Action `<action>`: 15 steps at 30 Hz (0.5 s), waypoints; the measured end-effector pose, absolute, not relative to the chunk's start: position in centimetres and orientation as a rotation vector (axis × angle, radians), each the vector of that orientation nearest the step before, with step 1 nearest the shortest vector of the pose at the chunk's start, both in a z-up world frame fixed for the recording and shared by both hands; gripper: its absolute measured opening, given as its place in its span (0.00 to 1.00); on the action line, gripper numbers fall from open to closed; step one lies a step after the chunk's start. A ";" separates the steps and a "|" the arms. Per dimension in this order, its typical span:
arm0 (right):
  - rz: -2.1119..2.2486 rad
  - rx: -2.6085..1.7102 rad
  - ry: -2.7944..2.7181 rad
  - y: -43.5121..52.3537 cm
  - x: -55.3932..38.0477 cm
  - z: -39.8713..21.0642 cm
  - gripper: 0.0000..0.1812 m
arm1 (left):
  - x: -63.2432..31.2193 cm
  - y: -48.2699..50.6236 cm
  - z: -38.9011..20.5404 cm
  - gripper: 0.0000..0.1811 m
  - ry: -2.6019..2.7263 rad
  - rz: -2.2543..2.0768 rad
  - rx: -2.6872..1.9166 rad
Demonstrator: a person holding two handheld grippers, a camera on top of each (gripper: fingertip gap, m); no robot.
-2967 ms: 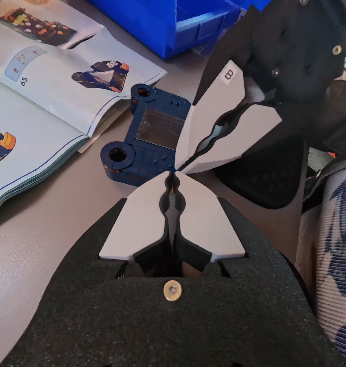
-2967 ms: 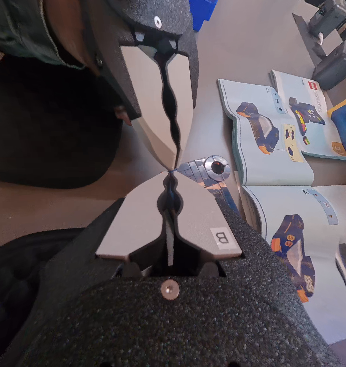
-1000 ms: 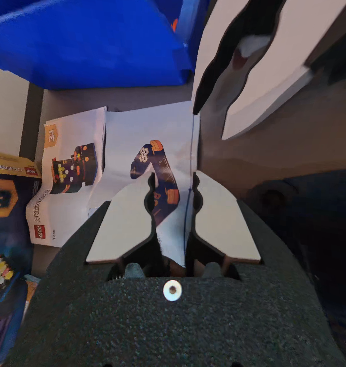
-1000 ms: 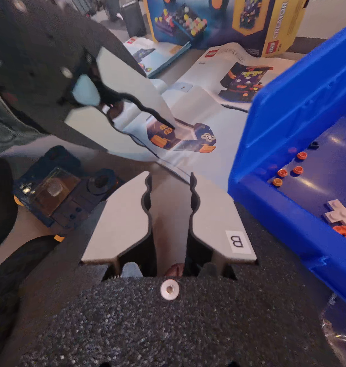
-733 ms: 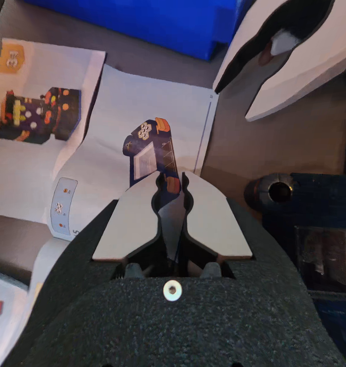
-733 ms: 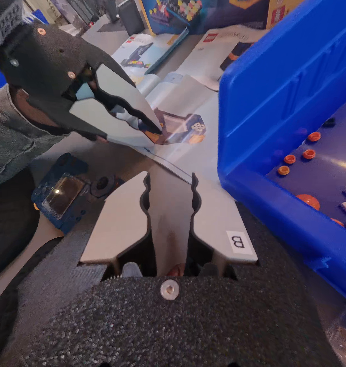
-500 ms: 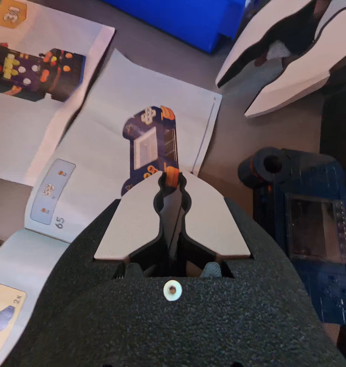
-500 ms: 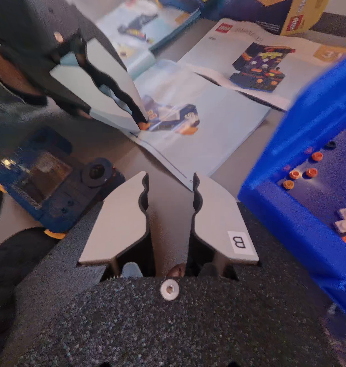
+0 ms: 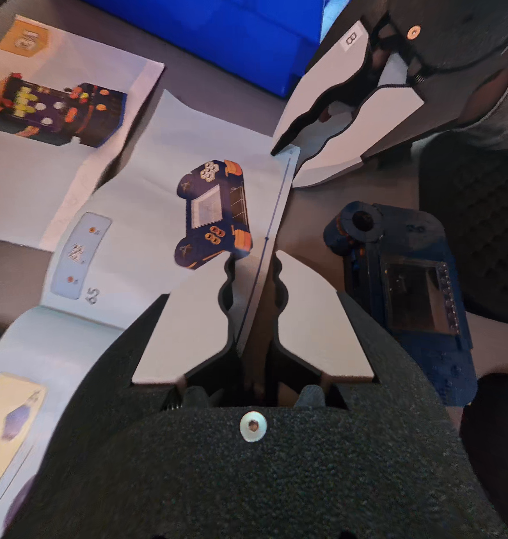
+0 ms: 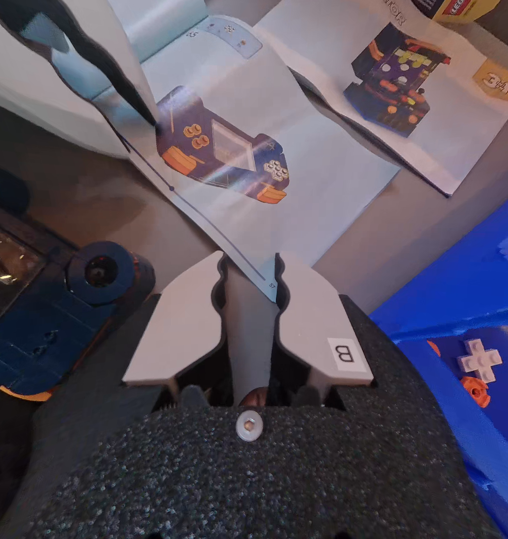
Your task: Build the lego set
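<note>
The dark blue lego build (image 9: 407, 291), shaped like a handheld console with a clear screen, lies on the table right of the open instruction booklet (image 9: 159, 180). My left gripper (image 9: 252, 255) is open and empty over the page's right edge. My right gripper (image 10: 250, 256) is open, with the page's lower corner lying between its fingers; I cannot tell if it touches the paper. The right gripper also shows in the left wrist view (image 9: 290, 166), at the page's corner. The left gripper (image 10: 142, 140) shows in the right wrist view over the printed picture. The build also shows there (image 10: 43, 320).
A blue bin (image 10: 451, 262) stands right of the booklet and holds a grey cross piece (image 10: 480, 361) and an orange round piece (image 10: 477, 390). A second booklet (image 10: 392, 87) lies beyond. A black foam pad (image 9: 480, 233) lies past the build. The grippers' ends are close to 9 cm from one another.
Both grippers, shut tip to tip 3 s ago, have opened and moved to the booklet. In the last half second the left jaws widened and the right gripper closed in on the page corner.
</note>
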State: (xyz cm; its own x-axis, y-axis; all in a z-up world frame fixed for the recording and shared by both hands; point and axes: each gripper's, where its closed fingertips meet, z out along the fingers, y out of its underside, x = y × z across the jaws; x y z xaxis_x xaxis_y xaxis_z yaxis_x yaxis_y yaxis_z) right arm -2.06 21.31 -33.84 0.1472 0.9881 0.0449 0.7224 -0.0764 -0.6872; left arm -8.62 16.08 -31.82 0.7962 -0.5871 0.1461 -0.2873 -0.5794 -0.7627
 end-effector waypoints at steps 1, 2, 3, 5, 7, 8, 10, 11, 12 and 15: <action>0.605 -1.855 -1.630 21.3 -2.0 -33.8 0.17 | -9.2 15.9 -31.7 0.13 0.637 -0.471 -2.207; 0.606 -1.849 -1.631 21.3 -2.1 -33.8 0.17 | -9.7 15.7 -31.7 0.13 0.619 -0.436 -2.207; 0.608 -1.842 -1.633 21.3 -2.1 -33.8 0.17 | -10.3 15.6 -31.8 0.13 0.592 -0.393 -2.208; 0.620 -1.825 -1.630 21.3 -2.1 -33.8 0.16 | -11.1 15.2 -31.9 0.14 0.552 -0.313 -2.202; 0.637 -1.807 -1.623 21.3 -2.1 -33.8 0.16 | -12.2 14.8 -31.4 0.15 0.515 -0.206 -2.163; 0.644 -1.797 -1.621 21.3 -2.1 -33.8 0.16 | -12.7 14.6 -31.0 0.14 0.507 -0.148 -2.123; 0.657 -1.781 -1.620 21.3 -2.1 -33.8 0.16 | -13.5 14.2 -30.3 0.12 0.511 -0.049 -2.032; 0.661 -1.776 -1.618 21.3 -2.0 -33.8 0.15 | -13.5 14.0 -30.0 0.11 0.517 -0.033 -1.986; 0.665 -1.769 -1.619 21.3 -2.1 -33.8 0.15 | -13.2 13.8 -29.8 0.11 0.534 -0.040 -1.945; 0.672 -1.763 -1.619 21.3 -2.1 -33.7 0.15 | -12.8 13.7 -29.0 0.09 0.545 -0.051 -1.882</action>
State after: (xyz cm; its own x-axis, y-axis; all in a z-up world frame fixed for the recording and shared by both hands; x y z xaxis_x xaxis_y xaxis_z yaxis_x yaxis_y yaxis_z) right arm -2.07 21.29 -33.74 0.1091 0.9926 0.0533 0.6632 -0.0327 -0.7477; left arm -12.79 13.69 -29.03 0.8922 -0.3929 -0.2228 -0.3443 -0.2723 -0.8985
